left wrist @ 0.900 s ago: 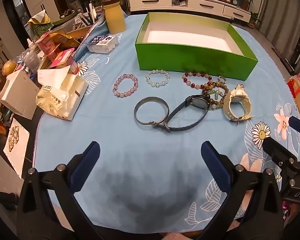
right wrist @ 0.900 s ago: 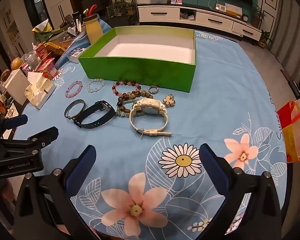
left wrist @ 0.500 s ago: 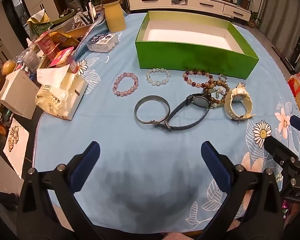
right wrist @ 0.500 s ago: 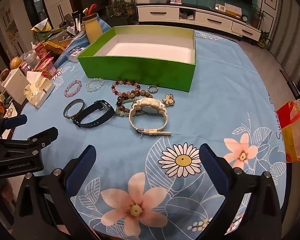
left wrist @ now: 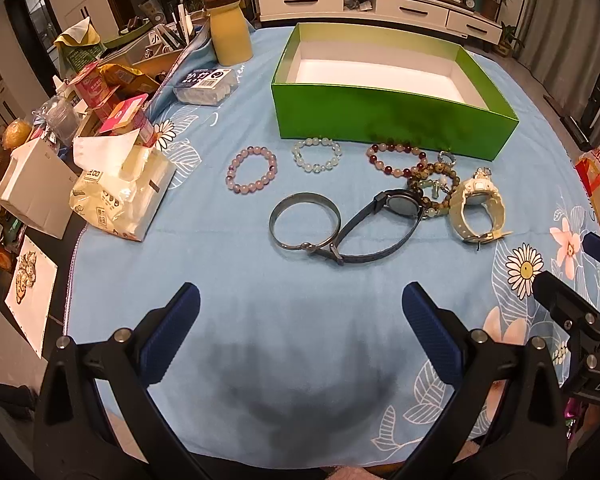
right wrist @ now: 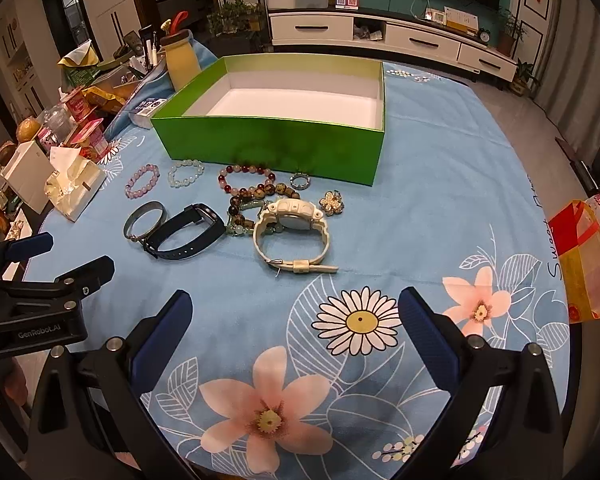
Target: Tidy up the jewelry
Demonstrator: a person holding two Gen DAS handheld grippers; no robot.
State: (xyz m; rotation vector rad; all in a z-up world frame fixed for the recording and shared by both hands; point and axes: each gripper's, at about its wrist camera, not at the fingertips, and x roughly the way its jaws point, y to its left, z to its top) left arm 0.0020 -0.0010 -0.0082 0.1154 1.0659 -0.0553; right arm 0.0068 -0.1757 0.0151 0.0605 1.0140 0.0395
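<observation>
- The near edge of the blue floral tablecloth (left wrist: 300, 340) lies bare below both wide-spread grippers.
- Jewelry crowds the strip before the open green cardboard box (left wrist: 384, 116): a grey metal bangle (left wrist: 304, 220) touches the dark strap watch (left wrist: 384, 220).
- A torn tissue pack (left wrist: 120, 196) and snack clutter line the left edge.
- The cloth's right edge, past the cream plastic watch (right wrist: 292, 232), is open.

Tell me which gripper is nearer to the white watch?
Right. The white watch lies just ahead of the right gripper; the left gripper sits farther off to its left.
</observation>
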